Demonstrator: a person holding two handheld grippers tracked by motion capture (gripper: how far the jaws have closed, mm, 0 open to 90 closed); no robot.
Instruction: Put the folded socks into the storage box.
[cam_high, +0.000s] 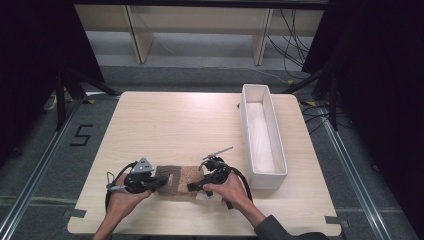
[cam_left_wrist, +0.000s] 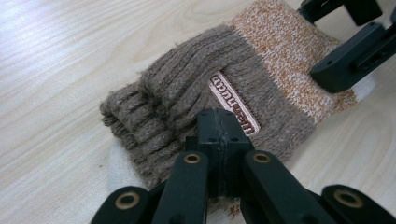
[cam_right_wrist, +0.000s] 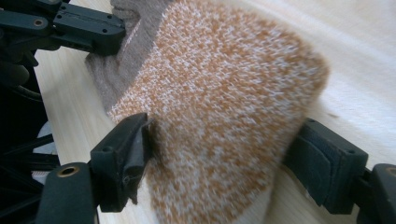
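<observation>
I have the brown-and-orange knitted sock (cam_high: 176, 180) pinched at its ribbed cuff by my left gripper (cam_left_wrist: 219, 126). My right gripper (cam_right_wrist: 219, 158) straddles the orange end, jaws wide, probably not yet pressing (blurred there). Moving it into the long white tray (cam_high: 280, 172) beside it remains.

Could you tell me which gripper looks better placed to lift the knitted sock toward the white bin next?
Probably the left gripper: it is shut on the sock at its brown ribbed end. The right gripper stands open around the orange end, though nearer the bin.
</observation>
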